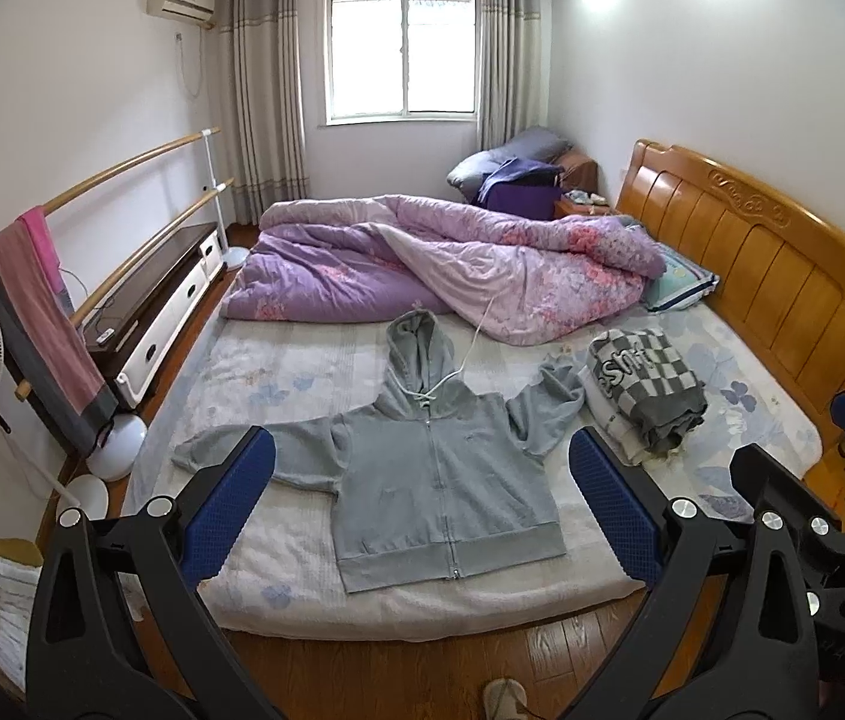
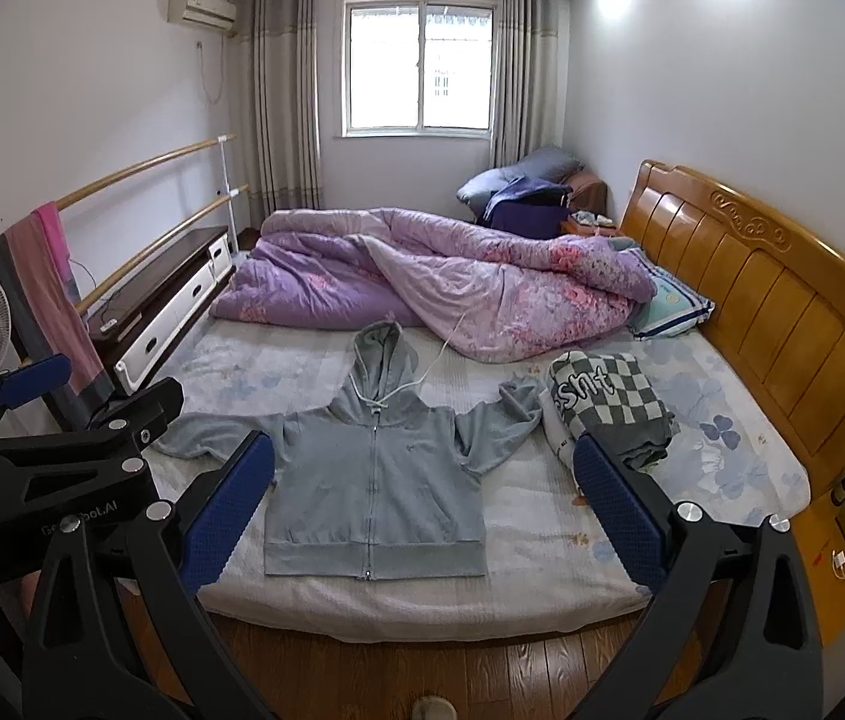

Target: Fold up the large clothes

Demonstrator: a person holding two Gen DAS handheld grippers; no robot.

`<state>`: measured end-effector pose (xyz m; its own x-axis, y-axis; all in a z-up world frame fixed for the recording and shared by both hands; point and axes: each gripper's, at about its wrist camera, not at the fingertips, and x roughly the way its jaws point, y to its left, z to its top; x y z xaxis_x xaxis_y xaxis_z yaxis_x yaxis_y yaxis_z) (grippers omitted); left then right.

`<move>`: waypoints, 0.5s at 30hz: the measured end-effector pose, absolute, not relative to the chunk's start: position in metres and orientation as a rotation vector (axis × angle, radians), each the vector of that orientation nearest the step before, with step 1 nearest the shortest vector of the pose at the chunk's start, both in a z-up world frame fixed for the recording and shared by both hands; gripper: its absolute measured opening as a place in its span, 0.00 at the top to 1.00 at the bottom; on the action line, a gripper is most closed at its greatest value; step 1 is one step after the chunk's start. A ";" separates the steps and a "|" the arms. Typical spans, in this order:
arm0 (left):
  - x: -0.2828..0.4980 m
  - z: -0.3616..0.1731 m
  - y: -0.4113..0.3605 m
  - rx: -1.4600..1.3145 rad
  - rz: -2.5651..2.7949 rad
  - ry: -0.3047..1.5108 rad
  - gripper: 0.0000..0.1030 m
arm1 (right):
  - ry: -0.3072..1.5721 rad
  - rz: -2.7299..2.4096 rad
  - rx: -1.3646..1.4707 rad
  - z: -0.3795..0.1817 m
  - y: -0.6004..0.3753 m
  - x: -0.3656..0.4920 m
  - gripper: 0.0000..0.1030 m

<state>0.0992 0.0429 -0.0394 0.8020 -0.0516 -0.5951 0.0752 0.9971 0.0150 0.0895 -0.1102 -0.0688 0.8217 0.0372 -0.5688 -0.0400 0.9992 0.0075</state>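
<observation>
While both claws hang above the floorboards with jaws spread wide and empty, a grey zip-up hooded sweatshirt (image 1: pixel 440 480) lies flat on the pale floral mattress (image 1: pixel 278 372).

Front up and zipped, the sweatshirt has its sleeves out toward 9 and 3 o'clock and its hood toward 12. From the left gripper (image 1: pixel 422 510), the right gripper (image 1: pixel 842 480) shows at 3 o'clock. A folded grey-and-white checked garment (image 2: pixel 608 402) sits at 2 o'clock, touching a sleeve; a rumpled purple floral quilt (image 2: pixel 422 276) lies beyond the hood.
</observation>
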 end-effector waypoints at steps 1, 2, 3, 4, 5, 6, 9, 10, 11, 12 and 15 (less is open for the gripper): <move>0.105 -0.042 0.041 0.039 -0.061 0.644 0.05 | 0.610 0.048 -0.004 -0.070 -0.111 0.095 0.07; 0.111 -0.044 0.040 0.039 -0.053 0.648 0.05 | 0.615 0.055 -0.006 -0.073 -0.112 0.102 0.07; 0.117 -0.047 0.038 0.039 -0.043 0.652 0.05 | 0.619 0.061 -0.007 -0.074 -0.111 0.107 0.07; 0.124 -0.049 0.037 0.037 -0.030 0.657 0.05 | 0.622 0.070 -0.007 -0.076 -0.112 0.115 0.07; 0.131 -0.052 0.034 0.037 -0.021 0.660 0.05 | 0.626 0.082 -0.009 -0.079 -0.113 0.123 0.07; 0.139 -0.054 0.032 0.038 -0.010 0.666 0.05 | 0.629 0.091 -0.011 -0.081 -0.113 0.130 0.07; 0.163 -0.060 0.025 0.040 0.019 0.674 0.04 | 0.645 0.122 -0.014 -0.088 -0.118 0.158 0.07; 0.172 -0.062 0.023 0.035 0.030 0.675 0.05 | 0.646 0.130 -0.016 -0.090 -0.120 0.165 0.07; 0.177 -0.064 0.021 0.031 0.037 0.676 0.05 | 0.646 0.139 -0.018 -0.092 -0.122 0.173 0.07; 0.186 -0.067 0.021 0.025 0.046 0.678 0.05 | 0.646 0.144 -0.021 -0.095 -0.123 0.179 0.07; 0.205 -0.078 0.018 0.013 0.065 0.689 0.05 | 0.651 0.168 -0.032 -0.105 -0.127 0.199 0.07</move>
<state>0.2050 0.0184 -0.0783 0.7699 0.0646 -0.6349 -0.0557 0.9979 0.0340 0.1990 -0.1267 -0.1050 0.7825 0.1453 -0.6054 -0.1654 0.9860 0.0228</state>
